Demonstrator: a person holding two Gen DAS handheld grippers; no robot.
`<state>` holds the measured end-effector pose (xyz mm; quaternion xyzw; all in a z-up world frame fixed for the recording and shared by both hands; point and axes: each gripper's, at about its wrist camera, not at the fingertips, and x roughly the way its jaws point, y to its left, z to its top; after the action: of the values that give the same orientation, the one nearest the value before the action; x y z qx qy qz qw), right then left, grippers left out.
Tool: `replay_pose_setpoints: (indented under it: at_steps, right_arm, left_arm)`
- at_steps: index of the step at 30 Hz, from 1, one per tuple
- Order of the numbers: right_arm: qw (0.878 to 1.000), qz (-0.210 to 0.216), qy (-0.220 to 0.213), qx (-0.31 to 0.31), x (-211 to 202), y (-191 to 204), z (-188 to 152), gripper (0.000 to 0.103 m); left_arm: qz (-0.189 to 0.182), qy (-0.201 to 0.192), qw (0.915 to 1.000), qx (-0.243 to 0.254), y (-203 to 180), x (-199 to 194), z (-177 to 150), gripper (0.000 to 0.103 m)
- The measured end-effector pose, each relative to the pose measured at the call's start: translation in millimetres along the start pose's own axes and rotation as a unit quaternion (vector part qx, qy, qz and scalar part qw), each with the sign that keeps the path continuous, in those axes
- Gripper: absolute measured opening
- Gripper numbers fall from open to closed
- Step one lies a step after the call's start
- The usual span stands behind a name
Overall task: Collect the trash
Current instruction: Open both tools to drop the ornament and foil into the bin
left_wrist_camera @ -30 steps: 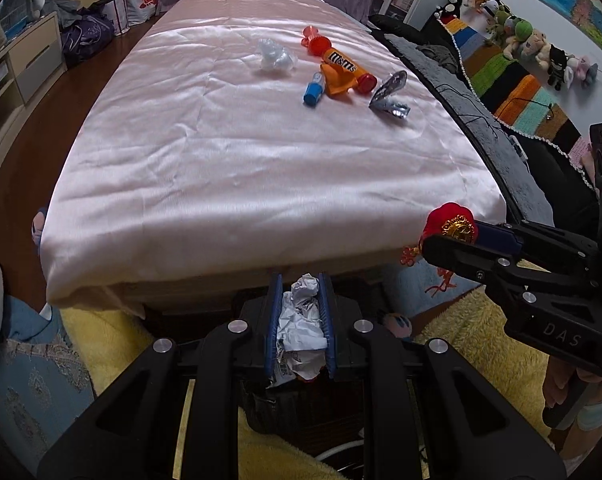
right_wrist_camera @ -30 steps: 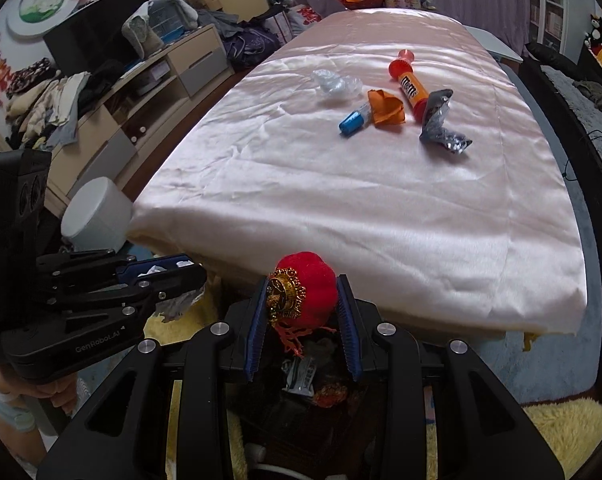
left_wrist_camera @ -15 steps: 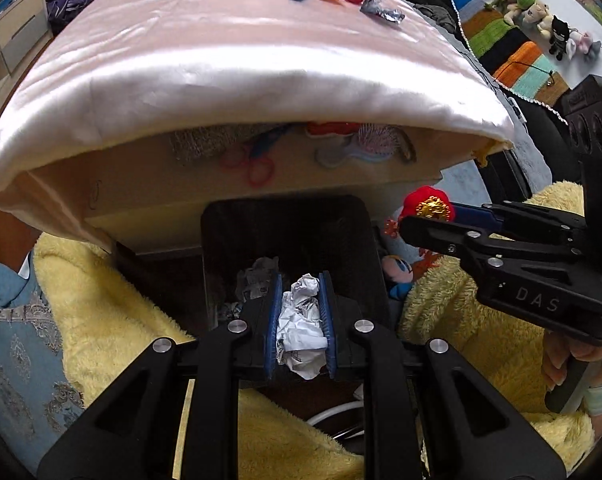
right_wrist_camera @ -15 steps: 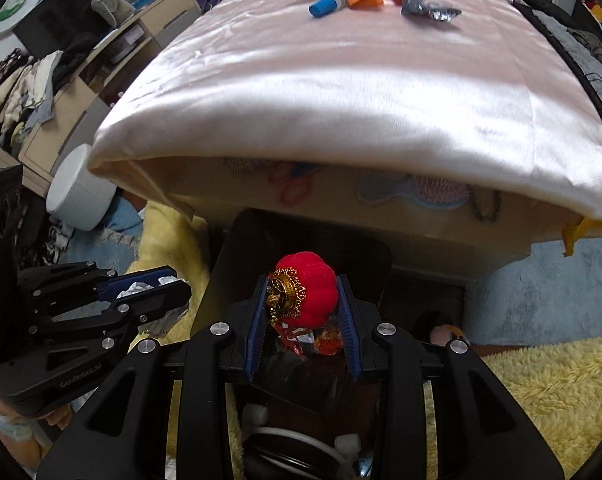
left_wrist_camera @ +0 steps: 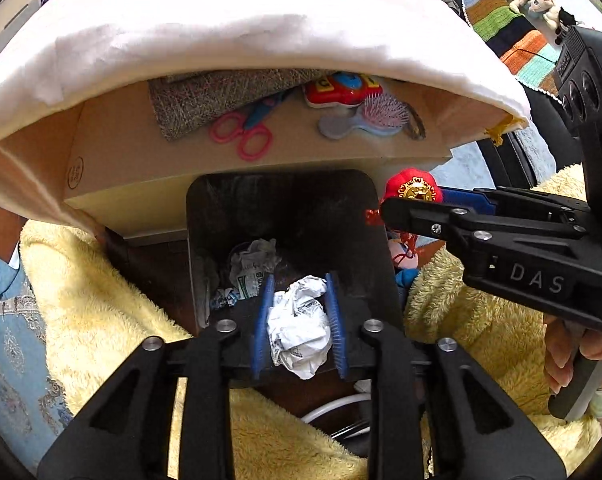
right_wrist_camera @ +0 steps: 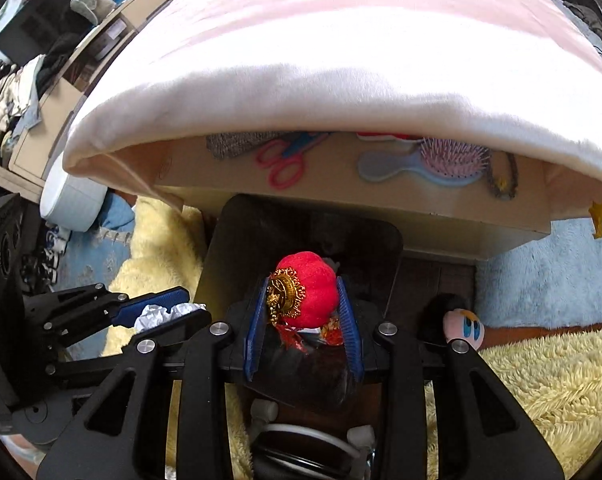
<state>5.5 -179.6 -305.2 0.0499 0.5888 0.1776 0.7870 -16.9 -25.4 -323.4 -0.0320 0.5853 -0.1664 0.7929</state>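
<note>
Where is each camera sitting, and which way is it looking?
Left wrist view: sits on the left gripper, looking steeply down into the black bin; its fingers, now opening, flank a crumpled paper; a hand holds the right gripper.
Right wrist view: sits on the right gripper, facing down over the bin; its fingers flank a red ornament; the left gripper shows beside it.
Both share the bin, pink scissors, hairbrush and bed cover.
</note>
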Motion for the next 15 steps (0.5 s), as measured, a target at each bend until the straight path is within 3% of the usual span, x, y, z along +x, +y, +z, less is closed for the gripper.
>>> replay_pose_setpoints:
  at_steps: [2, 7, 9, 15]
  right_arm:
    - [1.0, 0.003, -0.003, 0.004, -1, -1, 3, 0.047]
    - [1.0, 0.006, -0.017, 0.011, -10, -6, 10, 0.052]
    - [1.0, 0.006, -0.027, 0.014, -17, -8, 12, 0.053]
    - [0.997, 0.004, -0.072, 0.027, -51, -18, 20, 0.07]
  left_arm:
    - [0.003, -0.003, 1.0, -0.001, 2, -2, 1, 0.037]
    - [0.017, -0.009, 0.9998, -0.006, 6, -8, 5, 0.048]
    - [0.022, -0.016, 0.9996, -0.007, 8, -15, 7, 0.058]
    - [0.043, -0.052, 0.9977, -0.006, 11, -45, 19, 0.081]
